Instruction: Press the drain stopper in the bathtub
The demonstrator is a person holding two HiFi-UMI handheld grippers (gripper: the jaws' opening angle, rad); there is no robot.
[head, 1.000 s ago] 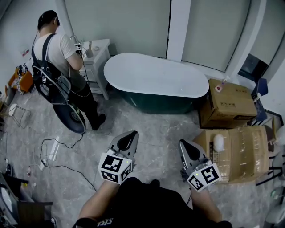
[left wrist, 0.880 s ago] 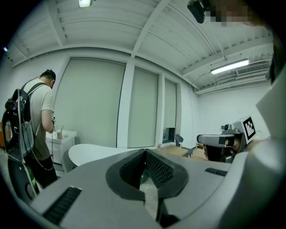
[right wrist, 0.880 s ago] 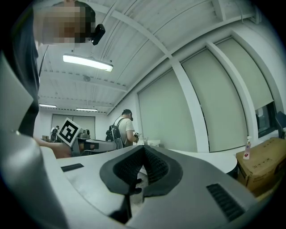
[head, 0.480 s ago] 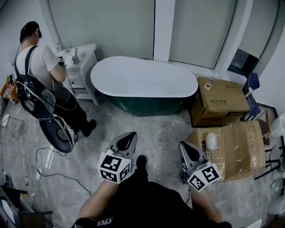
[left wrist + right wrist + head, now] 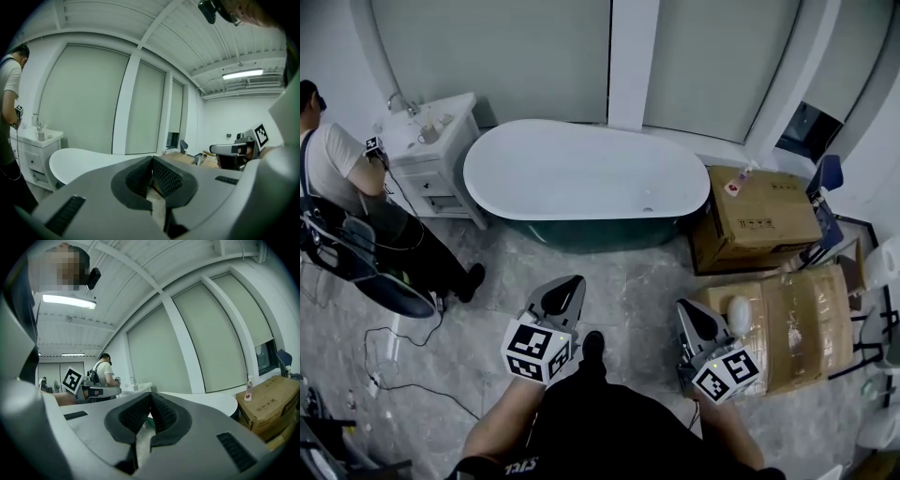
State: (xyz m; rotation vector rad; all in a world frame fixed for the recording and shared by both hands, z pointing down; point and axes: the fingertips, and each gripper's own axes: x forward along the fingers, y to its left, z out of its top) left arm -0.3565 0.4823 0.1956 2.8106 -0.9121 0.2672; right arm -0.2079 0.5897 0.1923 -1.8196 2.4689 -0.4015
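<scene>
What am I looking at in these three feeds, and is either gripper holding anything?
No robot arm here: these are hand-held two-jaw grippers. The top-down feed is a head camera. The left gripper and right gripper show at its bottom, over the floor. The other two feeds ride on the grippers and look along their jaws: both are shut and empty. Ahead is the bathtub, with boxes to its right and another person at a vanity.

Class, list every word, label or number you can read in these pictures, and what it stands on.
On the cardboard box: dark print, too small to read.
On the bottle atop it: red label, blurred.
On the dark shirt: white letters, cut off, unreadable.
</scene>
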